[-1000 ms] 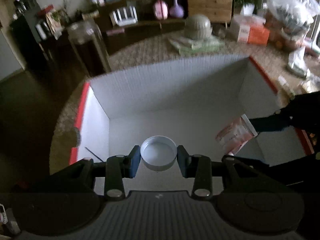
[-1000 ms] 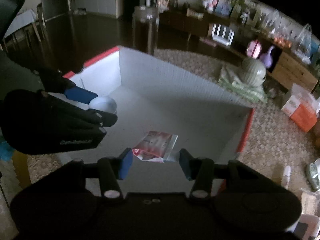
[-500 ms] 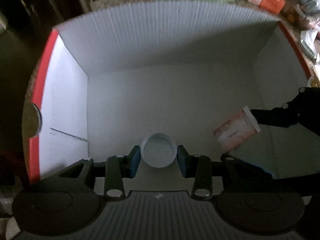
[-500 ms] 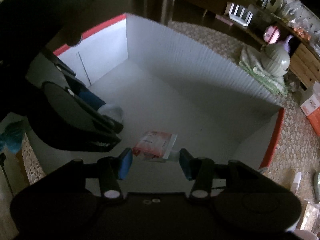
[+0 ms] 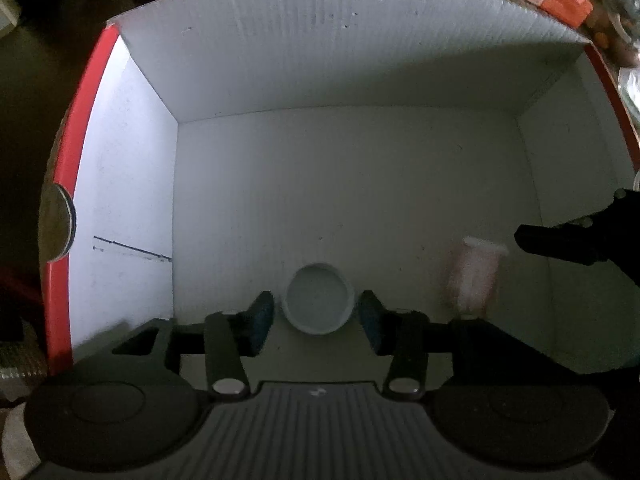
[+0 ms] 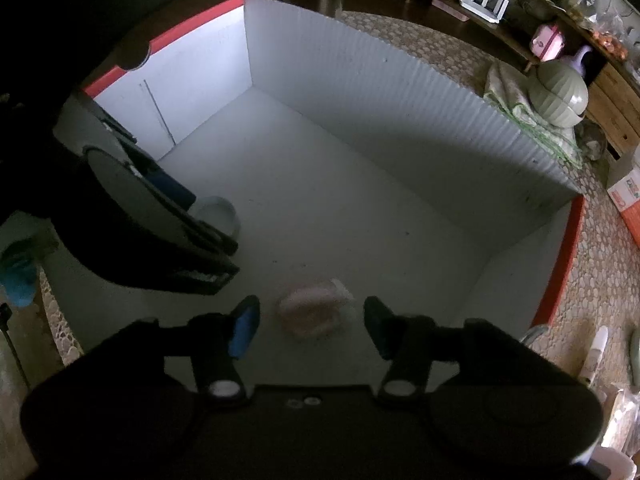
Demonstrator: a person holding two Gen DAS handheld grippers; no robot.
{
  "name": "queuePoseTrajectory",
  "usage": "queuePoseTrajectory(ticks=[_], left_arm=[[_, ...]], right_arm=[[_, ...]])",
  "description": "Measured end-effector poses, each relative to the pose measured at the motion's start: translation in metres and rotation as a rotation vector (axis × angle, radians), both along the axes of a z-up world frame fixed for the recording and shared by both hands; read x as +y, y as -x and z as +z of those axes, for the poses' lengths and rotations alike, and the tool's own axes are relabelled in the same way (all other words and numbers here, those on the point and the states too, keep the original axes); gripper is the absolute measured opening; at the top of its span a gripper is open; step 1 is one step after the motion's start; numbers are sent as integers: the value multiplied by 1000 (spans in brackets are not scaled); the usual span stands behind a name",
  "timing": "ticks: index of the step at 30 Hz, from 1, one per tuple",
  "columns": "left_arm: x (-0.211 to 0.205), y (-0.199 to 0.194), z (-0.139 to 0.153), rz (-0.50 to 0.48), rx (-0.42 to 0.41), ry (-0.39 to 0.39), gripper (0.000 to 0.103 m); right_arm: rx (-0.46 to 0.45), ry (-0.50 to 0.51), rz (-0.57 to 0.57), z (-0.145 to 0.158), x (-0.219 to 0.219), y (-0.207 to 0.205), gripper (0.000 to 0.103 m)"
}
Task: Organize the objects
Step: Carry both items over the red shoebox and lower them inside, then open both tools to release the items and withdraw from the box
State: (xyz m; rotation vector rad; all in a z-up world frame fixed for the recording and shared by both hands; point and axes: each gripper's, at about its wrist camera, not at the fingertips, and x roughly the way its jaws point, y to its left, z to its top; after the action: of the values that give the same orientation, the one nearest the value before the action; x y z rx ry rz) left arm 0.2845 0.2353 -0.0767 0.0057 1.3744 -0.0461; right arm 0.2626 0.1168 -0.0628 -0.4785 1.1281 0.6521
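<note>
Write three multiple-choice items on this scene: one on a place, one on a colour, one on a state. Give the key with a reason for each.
1. Where is the round white plastic lid?
A. on the woven mat
B. inside the white corrugated box
C. on the wooden shelf

2. What colour are the box's side rims?
A. red
B. green
C. yellow

3. How does the right claw stand to the pink and white packet?
A. clamped on it
B. opening, pads clear of it
C. far outside the box

Key: B, the lid sits over the box floor between the left claw pads; A, both side rims show red; B, gaps show either side of the blurred packet.
</note>
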Motion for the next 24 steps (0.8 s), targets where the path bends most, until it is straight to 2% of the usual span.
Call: queuePoseTrajectory(ticks=[3, 10, 14, 18, 21, 24], left_arm=[[3, 4, 2, 14, -12, 2, 66], [9, 21, 18, 29, -96, 3, 66], [2, 24, 42, 40, -156, -1, 66], [3, 38, 62, 47, -252, 14, 66], [-6, 51, 82, 49, -340, 44, 66], [-24, 66, 96, 35, -413, 37, 66]], right_arm=[[-17, -15, -3, 3, -3, -4, 64], [-55, -79, -14, 23, -21, 6, 65], [-73, -149, -34, 41, -35, 14, 66], [-107, -210, -45, 59, -56, 25, 66], [-134, -258, -43, 73, -72, 40, 66], [-173, -292, -44, 81, -87, 53, 66]])
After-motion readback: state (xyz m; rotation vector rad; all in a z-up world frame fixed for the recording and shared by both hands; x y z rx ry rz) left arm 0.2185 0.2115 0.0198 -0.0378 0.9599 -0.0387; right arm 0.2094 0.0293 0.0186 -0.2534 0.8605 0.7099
